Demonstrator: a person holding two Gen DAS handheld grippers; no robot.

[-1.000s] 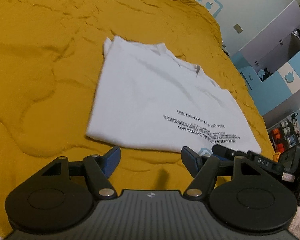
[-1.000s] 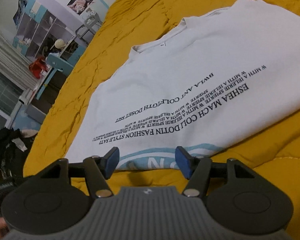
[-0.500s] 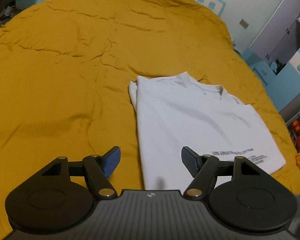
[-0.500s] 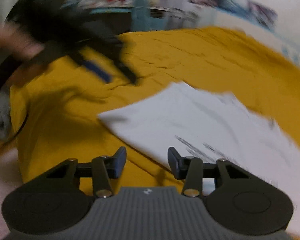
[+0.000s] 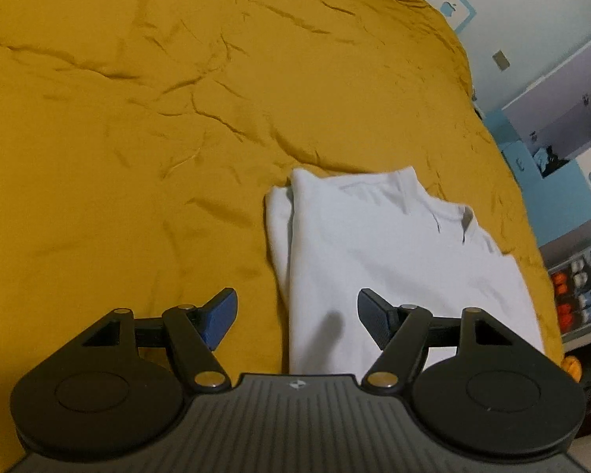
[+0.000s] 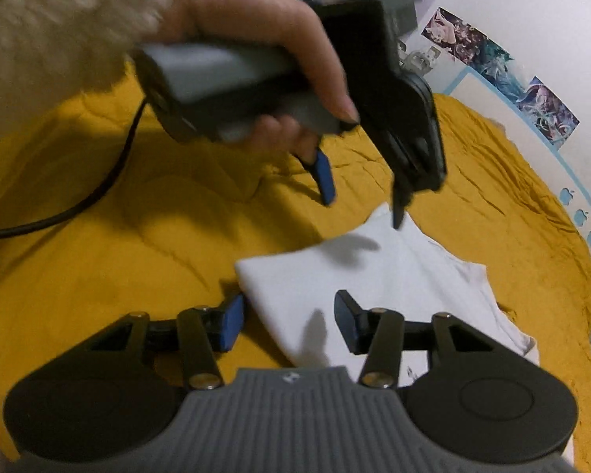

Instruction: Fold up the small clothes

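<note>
- The partly folded white cotton T-shirt [image 5: 394, 260] lies flat on the mustard-yellow quilted bedspread [image 5: 138, 138], toward its right side.
- My left gripper [image 5: 295, 315] hovers spread wide over the shirt's near-left edge, empty.
- My right gripper [image 6: 285, 321] is opening above a near corner, gripping nothing.
- I judge the fabric light, limp and slippery: pinch folded edges at corners.

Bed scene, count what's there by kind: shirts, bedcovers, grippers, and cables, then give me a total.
White T-shirt: 1
Yellow bedcover: 1
Grippers: 2, the left gripper and the right gripper, both empty above the shirt; the right's jaws are opening
Black cable: 1
Total: 5
</note>
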